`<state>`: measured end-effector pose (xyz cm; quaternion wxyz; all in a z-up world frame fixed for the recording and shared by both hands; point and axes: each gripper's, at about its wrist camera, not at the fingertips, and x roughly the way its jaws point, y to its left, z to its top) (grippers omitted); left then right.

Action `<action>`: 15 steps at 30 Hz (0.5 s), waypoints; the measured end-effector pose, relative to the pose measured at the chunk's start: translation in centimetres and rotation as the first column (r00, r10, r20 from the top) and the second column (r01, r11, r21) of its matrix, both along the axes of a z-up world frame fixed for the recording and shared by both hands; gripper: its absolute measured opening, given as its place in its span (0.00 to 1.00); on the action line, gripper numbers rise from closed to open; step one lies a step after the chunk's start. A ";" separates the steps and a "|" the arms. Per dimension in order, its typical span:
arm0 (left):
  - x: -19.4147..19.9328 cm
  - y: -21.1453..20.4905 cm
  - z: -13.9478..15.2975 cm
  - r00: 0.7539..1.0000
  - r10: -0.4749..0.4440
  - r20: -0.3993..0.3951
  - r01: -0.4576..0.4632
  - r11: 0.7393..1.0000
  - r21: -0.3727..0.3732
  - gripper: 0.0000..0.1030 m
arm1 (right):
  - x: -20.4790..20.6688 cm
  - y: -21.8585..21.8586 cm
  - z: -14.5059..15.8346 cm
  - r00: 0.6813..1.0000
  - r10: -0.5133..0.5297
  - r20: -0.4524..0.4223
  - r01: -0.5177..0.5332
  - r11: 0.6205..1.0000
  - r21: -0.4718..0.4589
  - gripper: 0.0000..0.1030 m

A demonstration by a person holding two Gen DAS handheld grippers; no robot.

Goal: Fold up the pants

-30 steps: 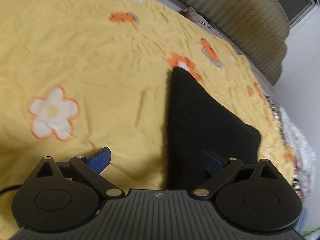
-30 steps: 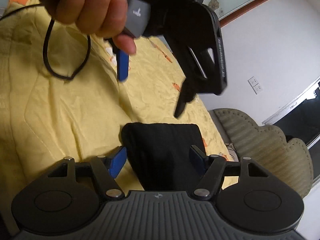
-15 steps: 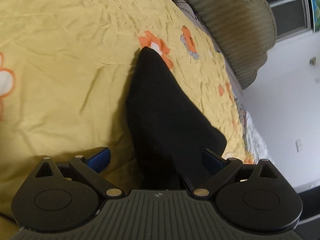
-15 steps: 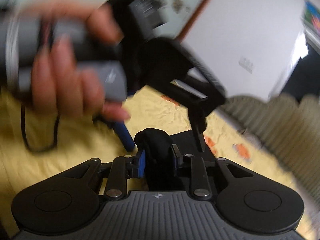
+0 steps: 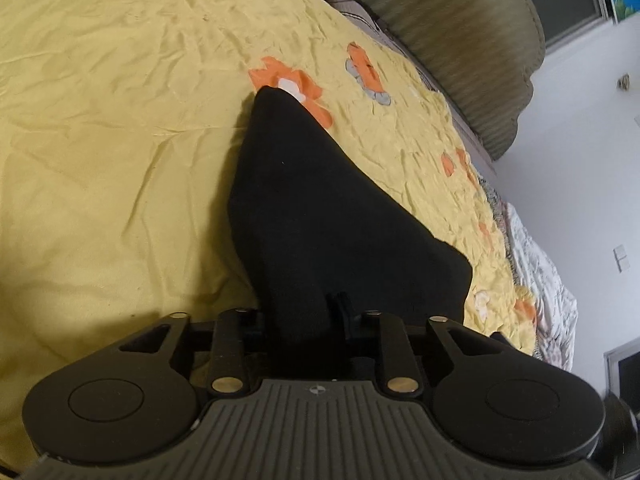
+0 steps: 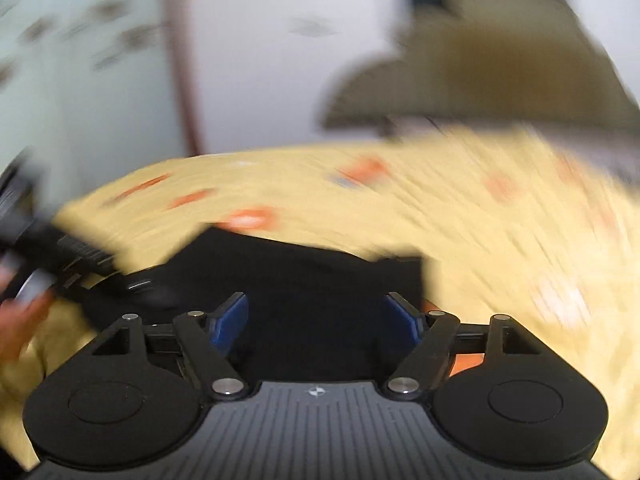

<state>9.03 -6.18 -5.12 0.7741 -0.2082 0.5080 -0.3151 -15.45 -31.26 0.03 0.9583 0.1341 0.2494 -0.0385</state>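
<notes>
The black pants lie folded on the yellow flowered bedspread, tapering to a point at the far end. My left gripper is shut on the near edge of the pants, and the cloth hides its pads. In the blurred right wrist view the pants lie just ahead of my right gripper, whose blue pads stand apart and hold nothing. The left gripper's body and a hand show at that view's left edge.
An olive ribbed headboard stands at the far side of the bed. A patterned white blanket lies along the bed's right edge. A white wall is beyond. The right wrist view is heavily motion-blurred.
My left gripper has closed on the pants' near edge. My right gripper, shut on the pants half a second ago, has opened and swung its view sideways.
</notes>
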 end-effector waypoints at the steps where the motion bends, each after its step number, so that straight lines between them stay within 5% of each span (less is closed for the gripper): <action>1: 0.0 -0.1 -0.1 1.000 0.000 -0.002 0.000 1.000 -0.001 0.38 | 0.1 -2.6 -0.8 0.999 -0.024 -0.030 0.027 0.995 0.100 0.73; 3: 0.1 -0.2 -0.2 1.000 -0.002 -0.001 0.002 1.000 -0.005 0.41 | 0.0 -6.2 -2.6 0.997 -0.030 -0.067 0.049 0.953 0.299 0.73; 5: 0.0 -0.5 -0.2 1.000 -0.011 0.016 0.011 1.000 0.002 0.42 | 0.3 -8.5 -4.4 0.997 0.036 -0.068 0.002 0.873 0.487 0.73; 7: -0.1 -0.6 -0.1 0.999 -0.014 0.032 0.013 1.000 0.015 0.38 | 1.0 -9.4 -5.8 0.994 0.089 -0.067 -0.032 0.805 0.592 0.73; 11: -0.5 -0.3 0.3 0.997 -0.011 0.081 0.009 1.000 0.030 0.19 | 1.5 -9.8 -6.5 0.990 0.128 -0.055 -0.063 0.765 0.641 0.73; 13: -1.0 -0.3 0.7 0.992 -0.008 0.124 0.004 1.000 0.028 0.16 | 2.4 -9.4 -6.1 0.988 0.139 -0.069 -0.069 0.788 0.611 0.70; 15: -1.6 -0.4 1.4 0.984 -0.004 0.179 -0.006 0.999 0.054 0.16 | 3.3 -8.2 -5.6 0.985 0.142 -0.095 -0.065 0.827 0.559 0.47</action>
